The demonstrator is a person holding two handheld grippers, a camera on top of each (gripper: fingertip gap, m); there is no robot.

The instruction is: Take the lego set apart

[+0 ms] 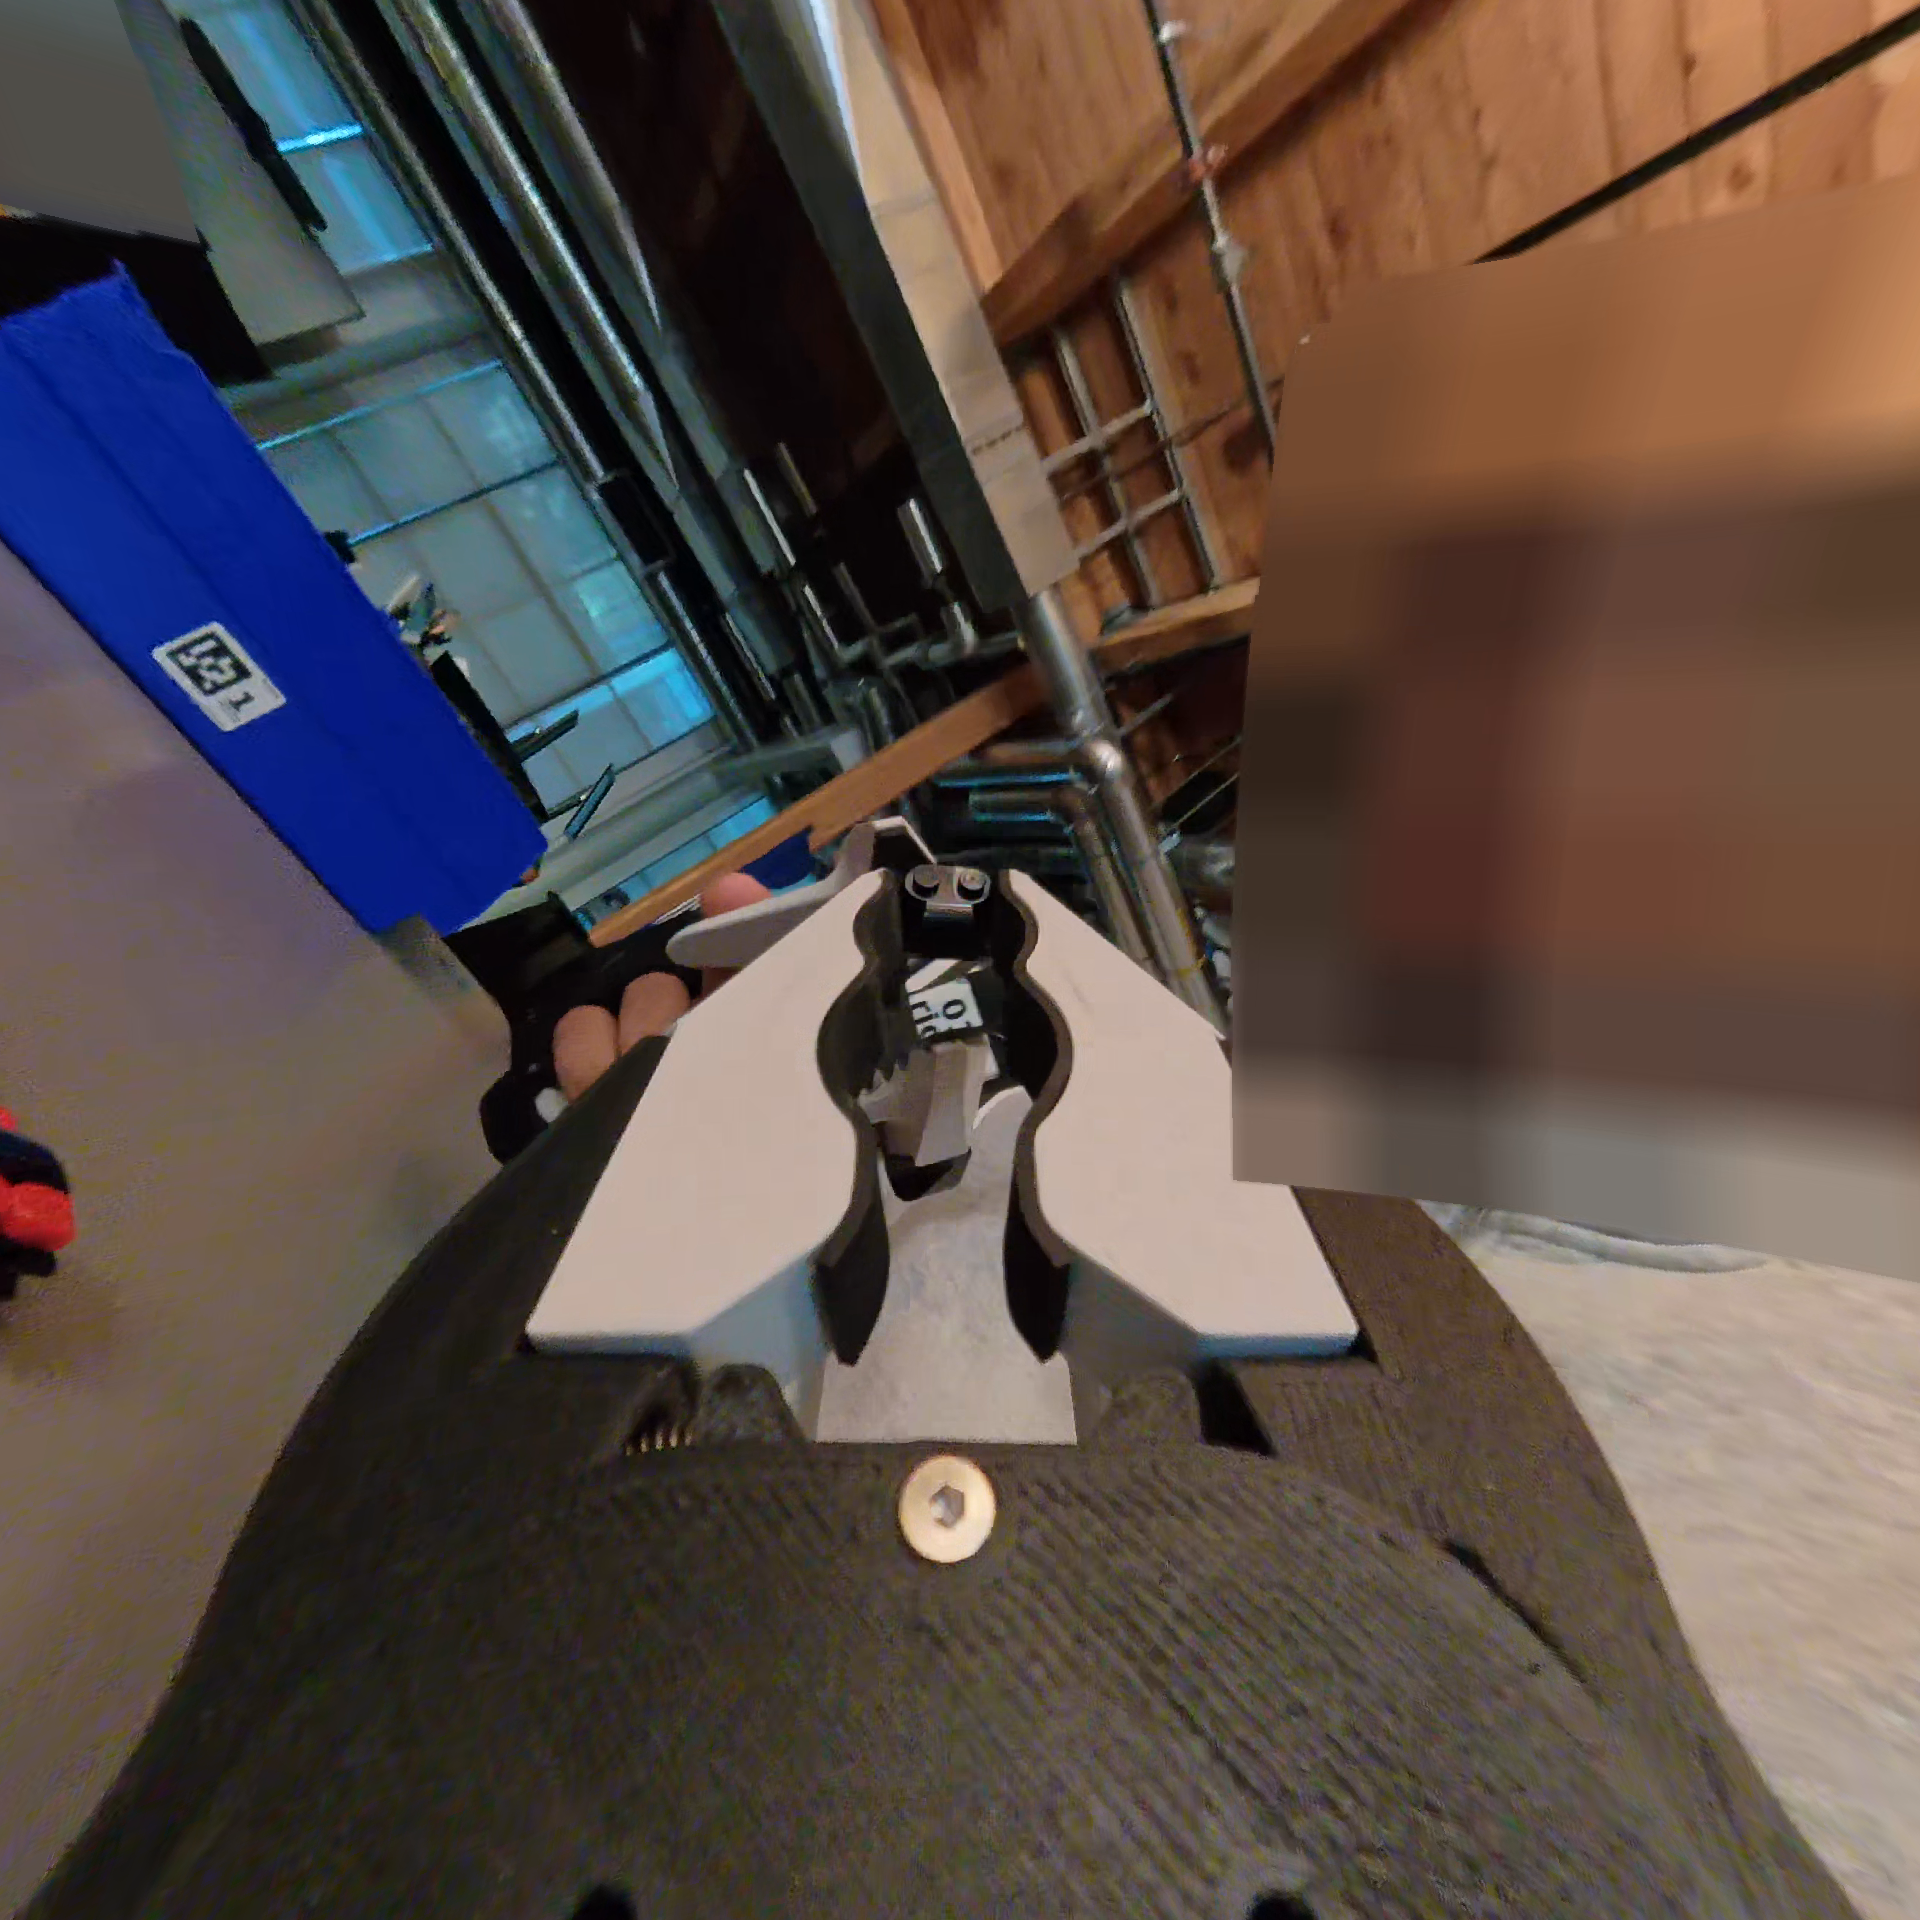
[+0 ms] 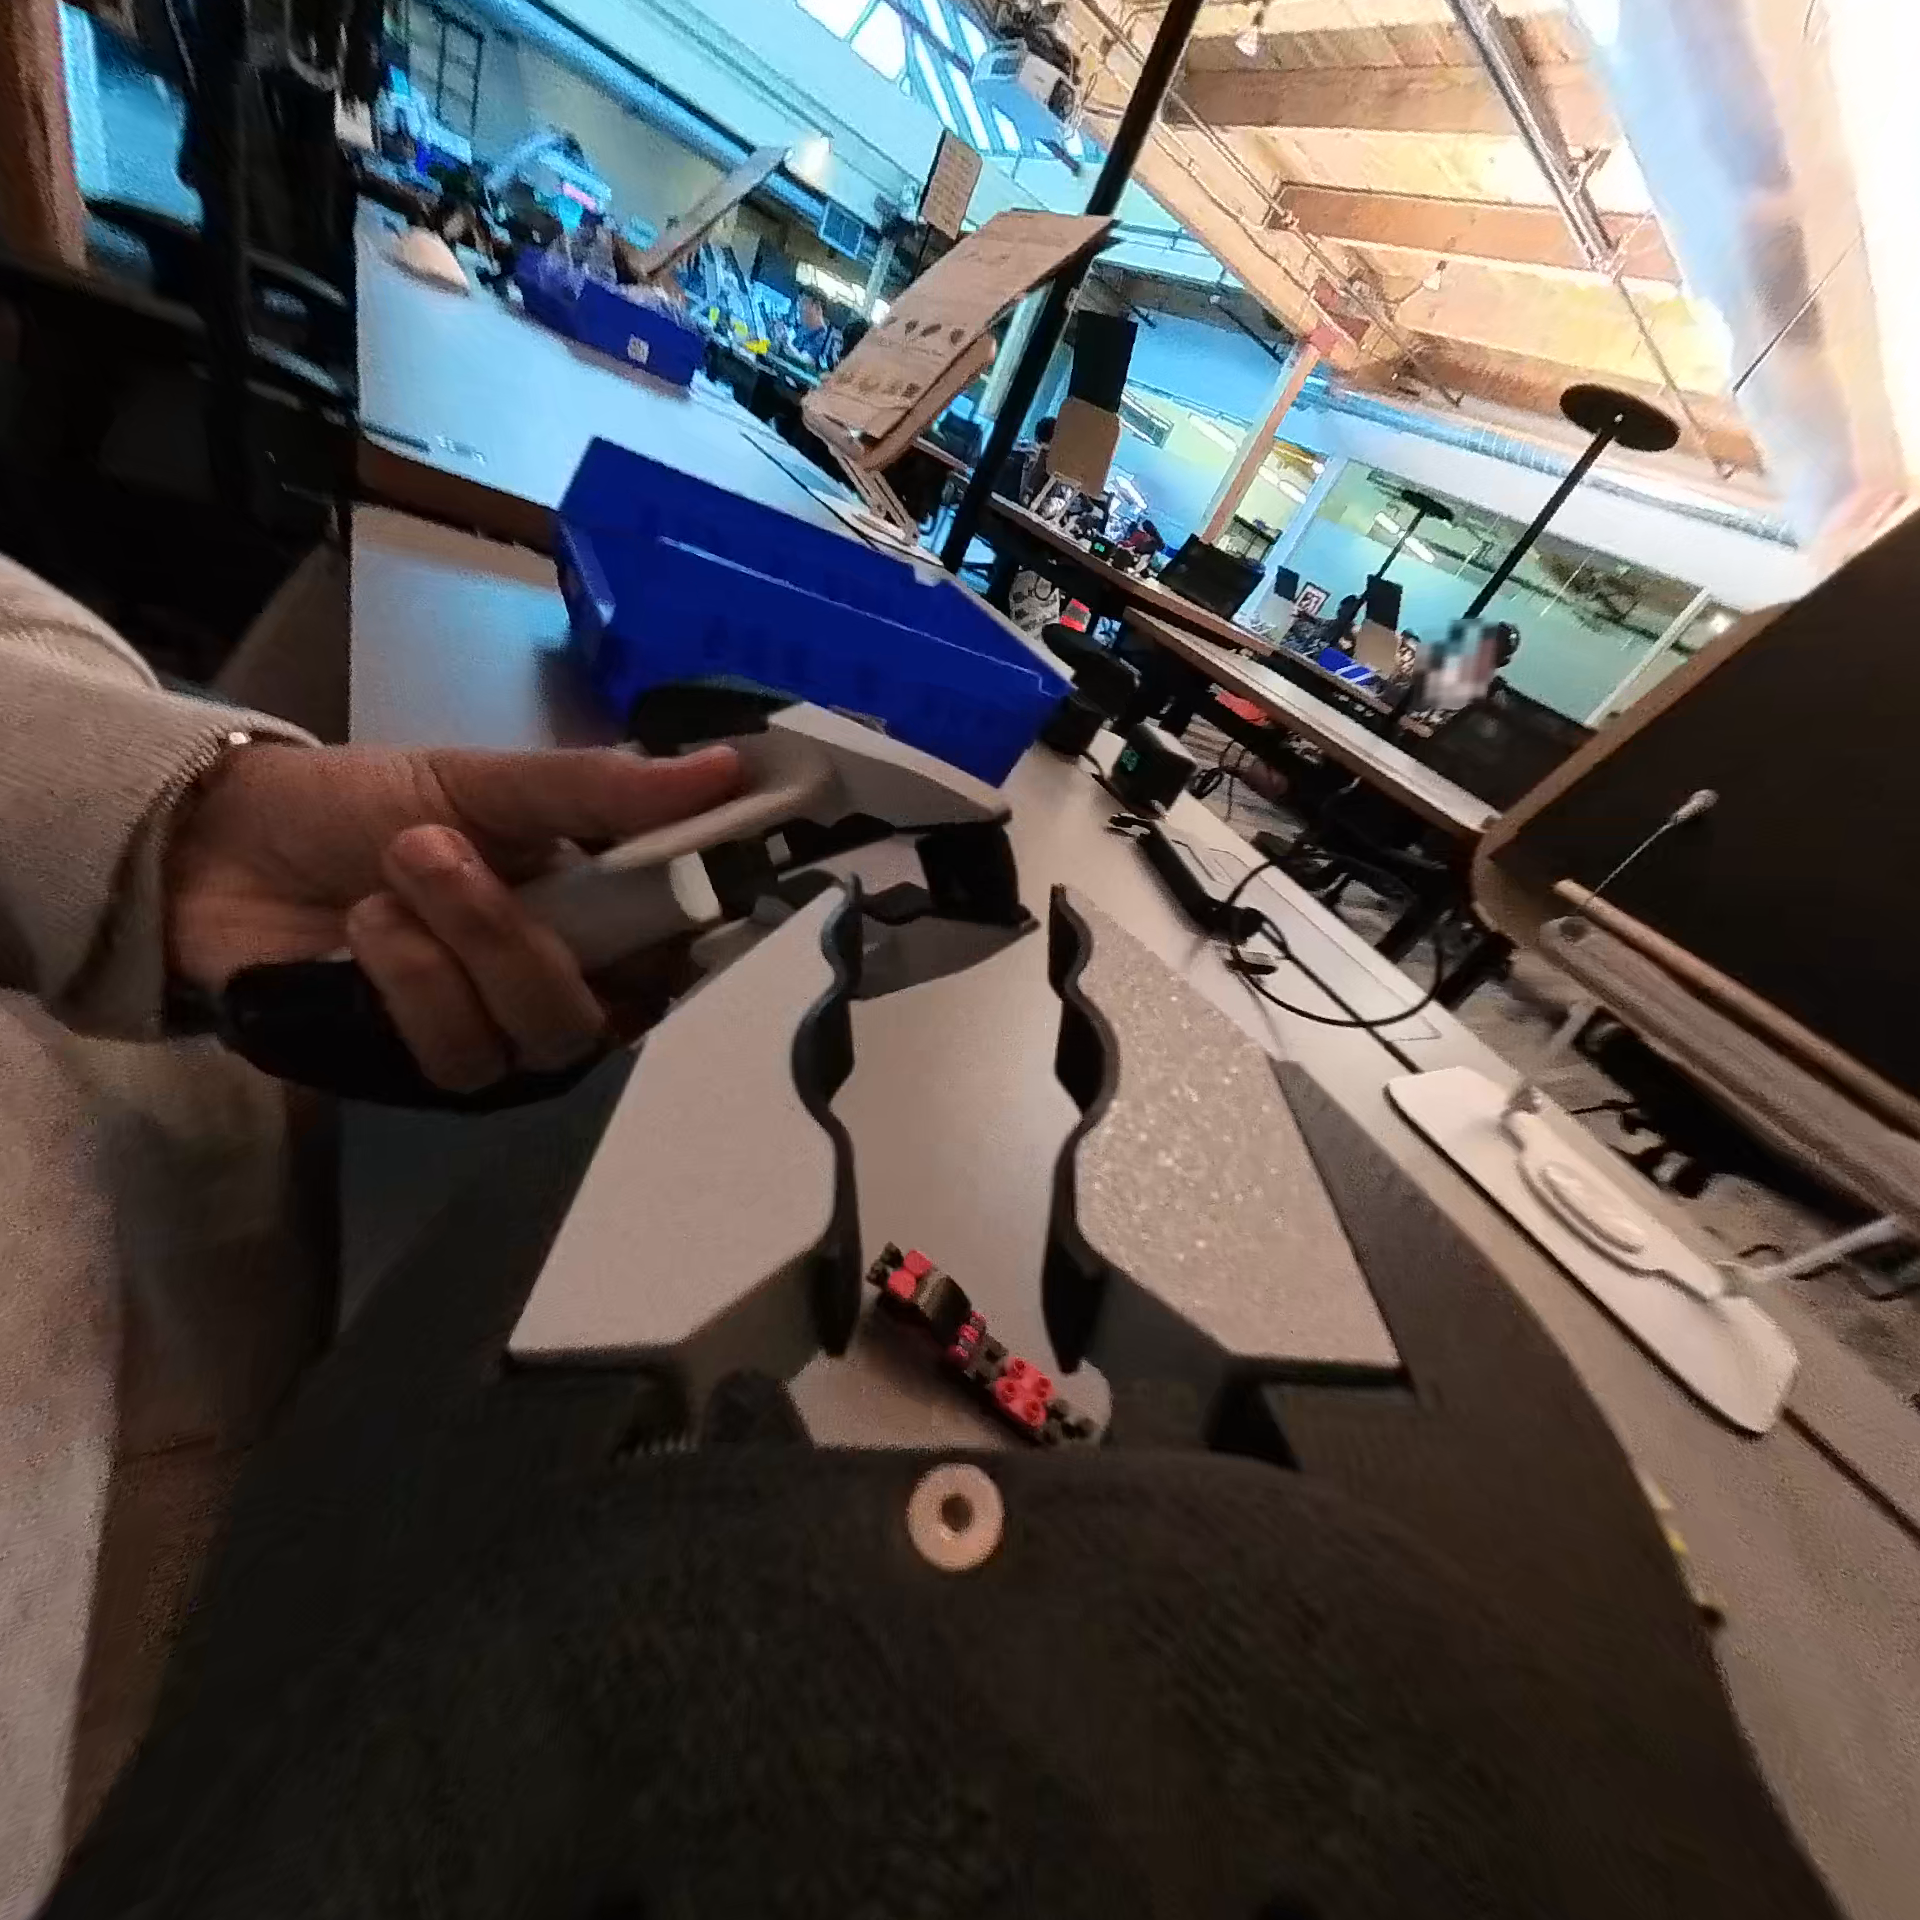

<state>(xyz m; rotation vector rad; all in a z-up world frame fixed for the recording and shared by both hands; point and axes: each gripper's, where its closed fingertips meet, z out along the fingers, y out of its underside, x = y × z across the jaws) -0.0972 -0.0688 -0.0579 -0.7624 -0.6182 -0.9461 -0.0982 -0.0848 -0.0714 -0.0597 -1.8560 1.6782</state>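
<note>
Lego set point(image 2: 971, 1335), a short red-and-black strip of bricks, lies flat on the grey worktop point(image 2: 468, 634), low between the fingers of my right tool point(image 2: 951, 940) and close in toward its body, well behind the fingertips. That tool's fingers stand spread with a clear gap between them and nothing held; I judge they are apart because the bricks sit under the tool's throat and I have yet to line the tips up with them. My left tool point(image 1: 940, 914) is raised off the worktop and tipped up, so its camera looks at ceiling, pipes and wooden wall rather than at the bricks. Its fingers are nearly pressed together, only a narrow wavy slit between them, and they pinch nothing that I can see; the grey and black parts showing through the slit look like my right tool beyond. From the left tool the lego set is only a red-and-dark blur at the far left edge. A blue bin point(image 2: 790, 623) sits on the worktop beyond both tools, perhaps there to take the loose pieces.
</note>
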